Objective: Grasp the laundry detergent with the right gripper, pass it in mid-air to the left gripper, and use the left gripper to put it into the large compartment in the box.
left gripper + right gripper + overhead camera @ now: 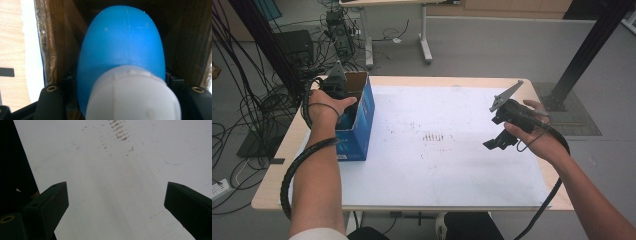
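On the bench (522, 85), under a stained white sheet (447, 165), I see a blue box (362, 125) standing open-topped at the left edge. My left tongs (334, 85) reach down into it from above. Through the left gripper view, a blue bottle (122, 45) with a white cap (132, 97) sits between the jaws, cap nearest the camera, its long axis running straight away from me down into the box's brown inside. The jaws sit close against its sides, so I read them as clamped on the bottle, though the pads themselves are hidden. My right tongs (499, 142) hang above the sheet well to the right, jaws wide apart with nothing between them. The left hand is plainly the nearer; I judge the next move is a straight lift along that axis.
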